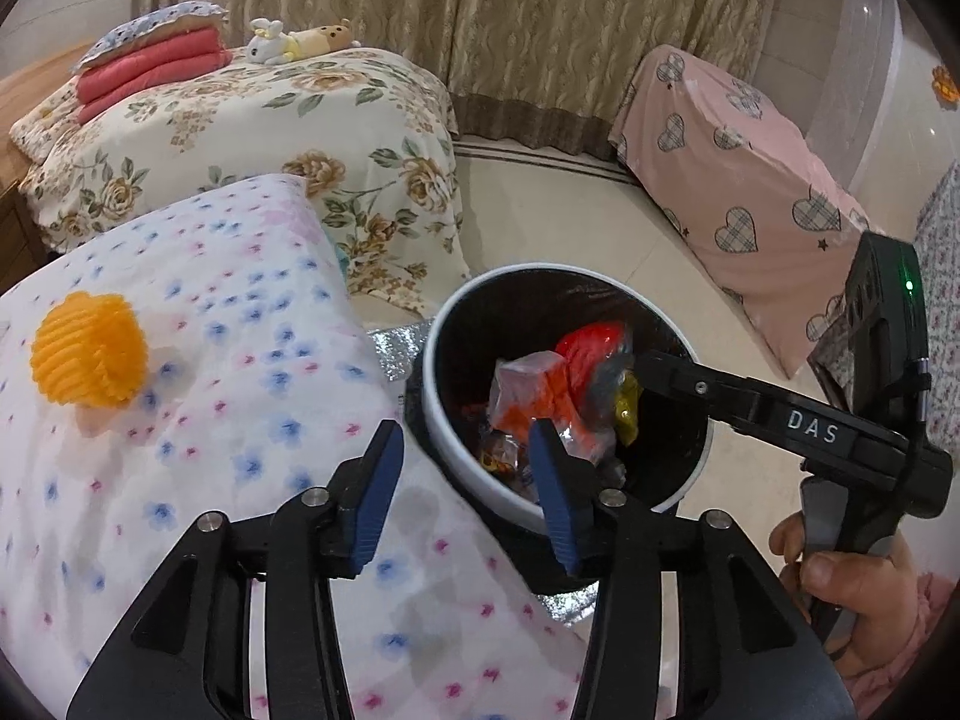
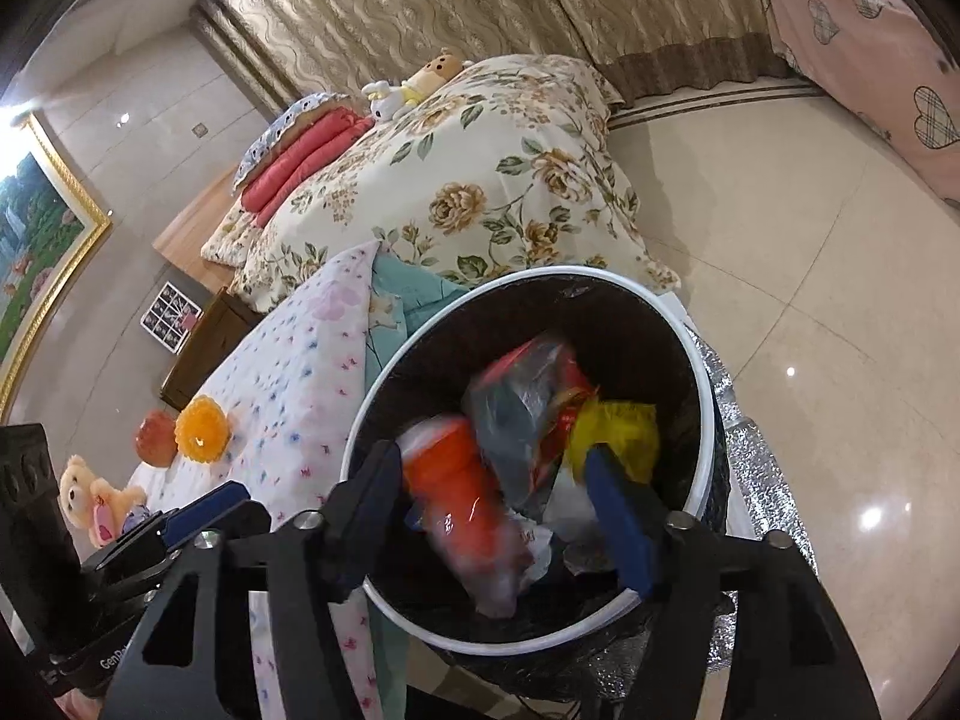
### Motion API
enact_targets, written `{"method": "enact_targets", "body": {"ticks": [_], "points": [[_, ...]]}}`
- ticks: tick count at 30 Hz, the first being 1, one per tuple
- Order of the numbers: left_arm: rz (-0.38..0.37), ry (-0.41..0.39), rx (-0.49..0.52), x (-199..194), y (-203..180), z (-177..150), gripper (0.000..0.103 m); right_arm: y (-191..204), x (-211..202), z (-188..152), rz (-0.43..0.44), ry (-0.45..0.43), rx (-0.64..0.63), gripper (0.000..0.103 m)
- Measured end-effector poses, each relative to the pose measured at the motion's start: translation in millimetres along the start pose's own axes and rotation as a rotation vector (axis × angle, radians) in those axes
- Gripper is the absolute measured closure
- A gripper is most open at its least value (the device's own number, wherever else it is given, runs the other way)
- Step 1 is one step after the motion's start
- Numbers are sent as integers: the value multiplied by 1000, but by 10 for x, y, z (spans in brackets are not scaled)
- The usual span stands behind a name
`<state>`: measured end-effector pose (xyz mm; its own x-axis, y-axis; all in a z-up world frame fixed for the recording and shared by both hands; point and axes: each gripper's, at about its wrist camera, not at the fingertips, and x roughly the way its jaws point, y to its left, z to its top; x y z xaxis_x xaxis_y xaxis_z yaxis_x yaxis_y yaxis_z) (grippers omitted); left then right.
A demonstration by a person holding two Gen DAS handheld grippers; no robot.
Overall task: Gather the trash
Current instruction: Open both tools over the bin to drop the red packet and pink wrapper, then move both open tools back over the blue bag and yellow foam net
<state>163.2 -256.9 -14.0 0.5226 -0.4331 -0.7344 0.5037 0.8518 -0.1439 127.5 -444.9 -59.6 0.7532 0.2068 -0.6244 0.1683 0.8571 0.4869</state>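
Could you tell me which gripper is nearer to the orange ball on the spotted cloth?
Left. The left gripper hangs open at the cloth's edge beside the trash bin, while the right gripper is open over the bin, farther from the orange ball.

A bedroom with soft things all around

A flowery bed [image 1: 270, 138] holds red folded blankets [image 1: 150, 69] and a white bunny toy [image 1: 267, 45]. An orange ball [image 1: 90, 357] sits on a dotted sheet [image 1: 210, 390].

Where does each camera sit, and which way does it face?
Left wrist: on the left gripper, over the flowered cloth, facing the trash bin; right gripper and a hand show.
Right wrist: on the right gripper, looking into the bin's wrappers; left gripper shows.
Shared: bin, floral bed.
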Motion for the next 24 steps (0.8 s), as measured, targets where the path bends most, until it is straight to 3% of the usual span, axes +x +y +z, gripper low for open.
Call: {"method": "enact_targets", "body": {"ticks": [3,8,24], "points": [[14,-10,-35,-90,136,-46,50,68,-41,-31,9,-7,-2,28],[47,-19,-102,-256,396,-205,42,272,-42,-81,29,-4,-25,24],[173,-65,-306,-823,1292,-829,39,1130,140,-397,147,58,-150,15]]}}
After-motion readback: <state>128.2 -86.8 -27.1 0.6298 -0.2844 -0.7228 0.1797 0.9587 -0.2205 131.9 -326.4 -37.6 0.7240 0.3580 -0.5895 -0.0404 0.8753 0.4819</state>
